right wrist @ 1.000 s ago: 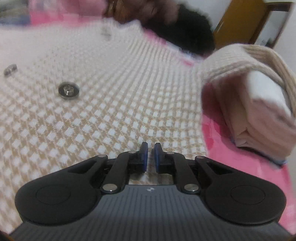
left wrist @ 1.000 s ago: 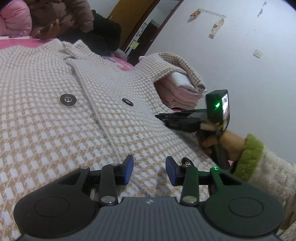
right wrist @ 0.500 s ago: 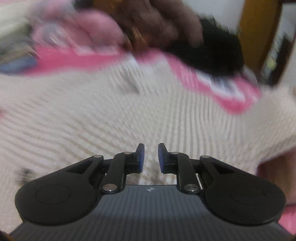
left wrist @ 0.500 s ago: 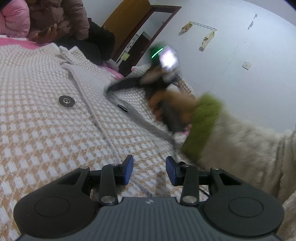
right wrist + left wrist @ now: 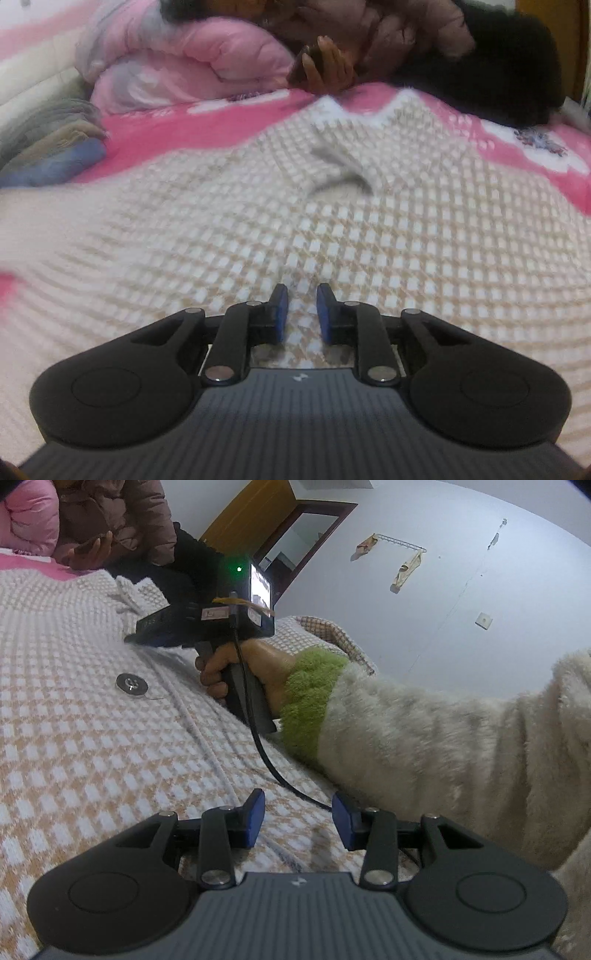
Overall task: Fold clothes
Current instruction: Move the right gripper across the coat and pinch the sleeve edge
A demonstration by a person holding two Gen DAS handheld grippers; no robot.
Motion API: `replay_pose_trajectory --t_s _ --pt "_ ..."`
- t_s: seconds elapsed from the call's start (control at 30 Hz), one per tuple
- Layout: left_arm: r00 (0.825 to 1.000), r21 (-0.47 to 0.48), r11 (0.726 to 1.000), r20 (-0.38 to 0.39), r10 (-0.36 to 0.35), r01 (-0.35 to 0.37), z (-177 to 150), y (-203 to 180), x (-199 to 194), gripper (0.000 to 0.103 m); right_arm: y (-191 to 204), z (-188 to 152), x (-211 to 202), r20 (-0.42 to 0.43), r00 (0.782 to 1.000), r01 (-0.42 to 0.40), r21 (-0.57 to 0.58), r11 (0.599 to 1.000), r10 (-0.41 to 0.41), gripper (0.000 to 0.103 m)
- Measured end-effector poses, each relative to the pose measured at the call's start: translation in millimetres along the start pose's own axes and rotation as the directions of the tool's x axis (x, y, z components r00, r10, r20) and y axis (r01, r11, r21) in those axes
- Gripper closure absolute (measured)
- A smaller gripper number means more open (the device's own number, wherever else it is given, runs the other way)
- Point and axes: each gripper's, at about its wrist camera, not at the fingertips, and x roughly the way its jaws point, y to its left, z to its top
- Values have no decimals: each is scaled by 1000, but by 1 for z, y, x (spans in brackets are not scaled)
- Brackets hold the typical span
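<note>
Checked cardigan (image 5: 74,709) spread flat on the pink bed (image 5: 207,129); nothing gripped.

Left wrist view: left gripper (image 5: 298,821) is held low over the cardigan, jaws apart, empty; a metal button (image 5: 132,683) is seen ahead, with the right hand (image 5: 251,668) beside it. Right wrist view: right gripper (image 5: 300,312) is seen over the cardigan, jaws narrowly apart, nothing clamped.
</note>
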Motion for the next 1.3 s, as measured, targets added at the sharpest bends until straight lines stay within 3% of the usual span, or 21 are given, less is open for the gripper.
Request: replay_pose_trajectory --t_s 0.13,0.27,0.4,0.6,0.67,0.73,0.83,0.87,0.93,1.03,1.1,1.17,1.3 --pt "1000 0 1000 8 -13 13 -2 1 -2 60 0 12 -19 -6 1000 11 -27 1000 -11 86" --pt "1000 5 1000 12 -22 22 -5 -2 -5 59 -29 14 -27 46 990 133 21 991 -134 86" --pt "1000 7 1000 13 -27 27 -6 -2 -7 58 -74 -2 11 24 966 253 113 961 -257 85" --pt "1000 1 1000 -3 -15 15 -1 0 -1 58 -91 -10 4 68 977 182 220 958 -201 85" --pt "1000 -13 1000 -22 -13 12 3 2 3 58 -96 -8 -8 67 978 176 259 950 -199 80" --pt "999 -34 999 -39 -11 10 8 3 6 58 -93 -8 -35 86 971 194 266 944 -223 75" --pt "999 -59 998 -53 -8 5 11 5 8 58 -83 -15 -103 191 951 195 245 950 -244 69" --pt "998 -59 998 -59 -3 -1 11 5 9 58 -79 -21 -131 235 934 220 221 950 -271 61" --pt "998 -55 998 -69 7 -11 13 4 10 58 -77 -36 -185 310 876 331 171 928 -369 53" --pt "996 -52 998 -83 20 -24 16 2 11 58 -88 -66 -257 375 738 554 139 821 -561 52" --pt "995 -60 998 -94 30 -36 18 2 12 58 -108 -83 -286 356 660 662 143 736 -662 52" --pt "993 -70 996 -105 45 -52 21 1 14 58 -131 -94 -300 320 621 711 154 686 -715 52" --pt "989 -70 993 -121 89 -98 25 -5 18 58 -167 -102 -300 299 593 753 125 646 -748 51"
